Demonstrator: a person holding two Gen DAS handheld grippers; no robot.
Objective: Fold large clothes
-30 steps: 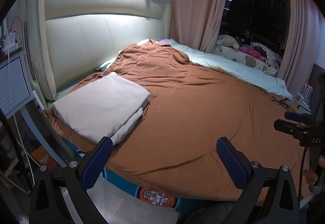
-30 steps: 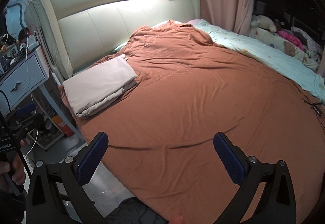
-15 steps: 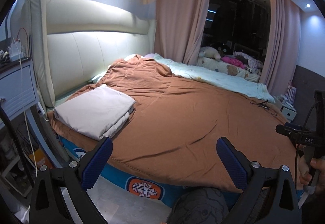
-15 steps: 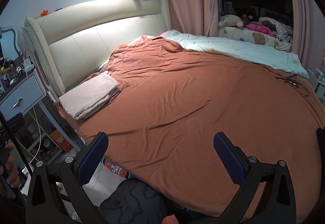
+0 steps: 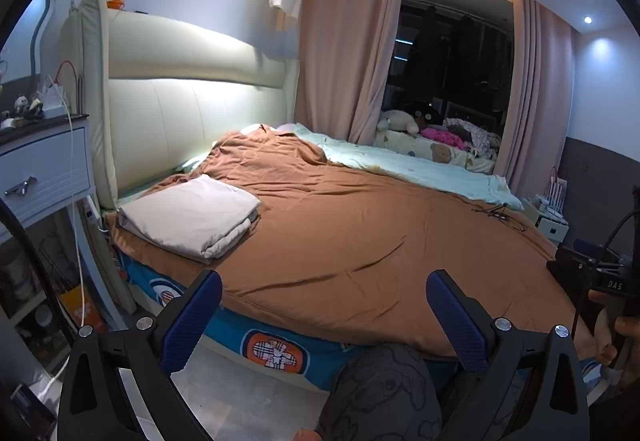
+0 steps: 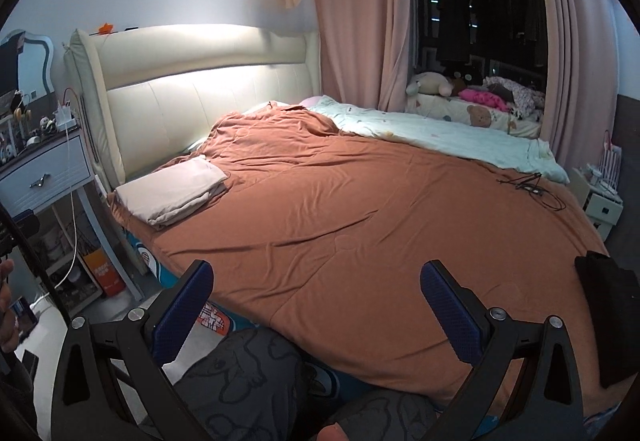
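A folded pale grey-beige cloth (image 5: 188, 215) lies on the near left corner of the bed, also seen in the right wrist view (image 6: 174, 191). It rests on an orange-brown sheet (image 5: 360, 233) spread over the bed (image 6: 340, 217). My left gripper (image 5: 322, 305) is open and empty, held off the bed's front edge above the floor. My right gripper (image 6: 316, 295) is open and empty, also held back from the bed's front edge. Neither touches any cloth.
A cream padded headboard (image 5: 184, 113) stands at the left. A white nightstand (image 5: 40, 169) with cables is at far left. A pale blue blanket (image 5: 404, 169) and plush toys (image 6: 432, 85) lie at the far side. A black cable (image 6: 532, 187) lies on the sheet. My knees (image 6: 240, 381) show below.
Both grippers have pulled back and up from the bed; the bed looks farther away and more of the room shows. The folded cloth has not moved.
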